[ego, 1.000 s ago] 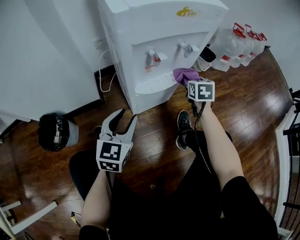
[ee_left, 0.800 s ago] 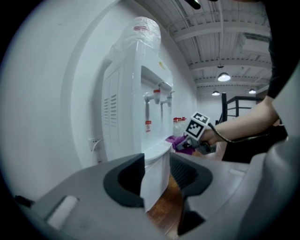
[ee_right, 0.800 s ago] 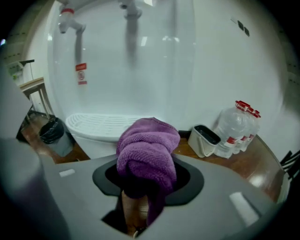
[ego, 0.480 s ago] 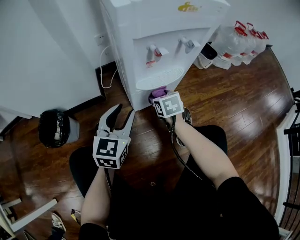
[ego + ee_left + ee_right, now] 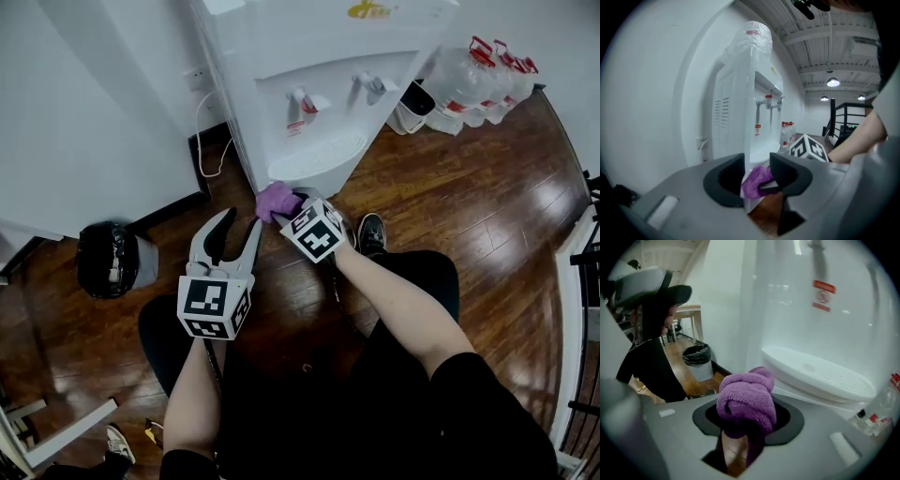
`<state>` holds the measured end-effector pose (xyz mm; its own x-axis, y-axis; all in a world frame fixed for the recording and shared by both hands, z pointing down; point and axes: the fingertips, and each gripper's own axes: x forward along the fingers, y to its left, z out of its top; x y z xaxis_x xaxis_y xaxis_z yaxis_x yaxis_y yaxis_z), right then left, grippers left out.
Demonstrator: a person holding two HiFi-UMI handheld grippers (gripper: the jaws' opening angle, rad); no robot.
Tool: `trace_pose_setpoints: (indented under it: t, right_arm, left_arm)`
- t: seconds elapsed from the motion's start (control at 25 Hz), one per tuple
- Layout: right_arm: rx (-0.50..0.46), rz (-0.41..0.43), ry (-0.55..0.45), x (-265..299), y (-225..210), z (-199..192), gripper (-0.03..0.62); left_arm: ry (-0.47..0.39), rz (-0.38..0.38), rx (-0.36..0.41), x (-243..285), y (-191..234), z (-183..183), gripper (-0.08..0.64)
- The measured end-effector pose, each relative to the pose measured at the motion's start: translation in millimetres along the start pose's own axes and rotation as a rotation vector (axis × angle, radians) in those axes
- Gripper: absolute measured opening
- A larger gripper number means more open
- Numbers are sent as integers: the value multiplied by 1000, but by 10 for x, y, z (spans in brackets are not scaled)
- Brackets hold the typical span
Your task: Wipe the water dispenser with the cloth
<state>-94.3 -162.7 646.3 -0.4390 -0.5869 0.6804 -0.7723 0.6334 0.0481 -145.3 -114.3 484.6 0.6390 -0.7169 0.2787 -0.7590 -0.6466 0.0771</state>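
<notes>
The right tongs (image 5: 746, 423) are clamping the bunched purple cloth (image 5: 276, 201) at the water dispenser's (image 5: 309, 75) lower front, under the drip tray (image 5: 317, 155) — the wad is hiding their tips. The left tongs (image 5: 234, 232) are hovering parted and empty.

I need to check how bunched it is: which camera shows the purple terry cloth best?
The right gripper view: the purple terry cloth fills the centre, bunched, its looped weave clear. The head view shows only a small purple patch by the white water dispenser's base; the left gripper view, a small fold.
</notes>
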Motion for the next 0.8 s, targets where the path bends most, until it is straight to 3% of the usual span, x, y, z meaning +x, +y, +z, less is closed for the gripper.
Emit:
trace_pose_setpoints:
  t: [0.36,0.48,0.6,0.8]
  right_arm:
    - [325,-415,46,-868,-2421,-1054,189]
    - [386,-510,93,-1021,-2855,-1272,189]
    - [366,-415,93,-774,-2478,-1200,189]
    - [142,-60,74,-36,-752,-626,189]
  left_arm:
    - [27,-57,70,295,-150,-38,187]
    - [42,-56,49,373,-94,-28,187]
    - [39,-49,37,467,-29,25,187]
    - [51,-38,126,555,-61,-2,187]
